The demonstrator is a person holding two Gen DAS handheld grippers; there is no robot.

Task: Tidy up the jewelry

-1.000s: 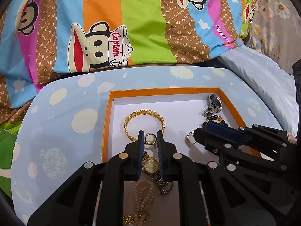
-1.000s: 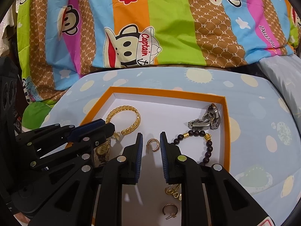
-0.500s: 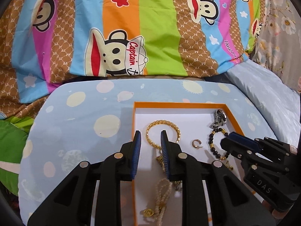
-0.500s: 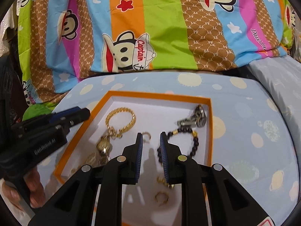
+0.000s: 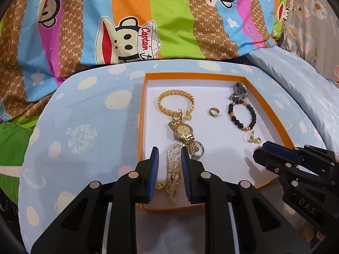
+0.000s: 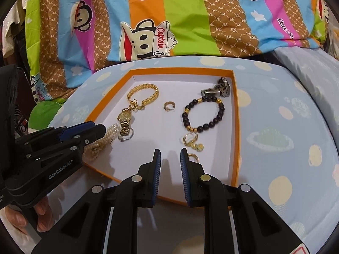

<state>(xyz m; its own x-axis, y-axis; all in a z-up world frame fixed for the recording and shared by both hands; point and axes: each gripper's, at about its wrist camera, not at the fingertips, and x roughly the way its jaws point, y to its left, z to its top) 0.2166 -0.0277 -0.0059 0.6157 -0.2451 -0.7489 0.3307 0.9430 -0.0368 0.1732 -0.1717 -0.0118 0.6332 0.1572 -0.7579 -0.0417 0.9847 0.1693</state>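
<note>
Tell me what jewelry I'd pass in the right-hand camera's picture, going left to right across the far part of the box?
Gold chain bracelet → small gold hoop earring → dark bead bracelet → silver metal watch, tucked in the far right corner of the orange-rimmed box.

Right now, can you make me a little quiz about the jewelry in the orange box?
1. True or false: the gold watch lies outside the orange box.
2. What color are most beads on the beaded bracelet? A) black B) red C) green
3. Fill in: the left gripper hovers over the ____ strand.

Key: 1 false; 2 A; 3 pearl.
</note>
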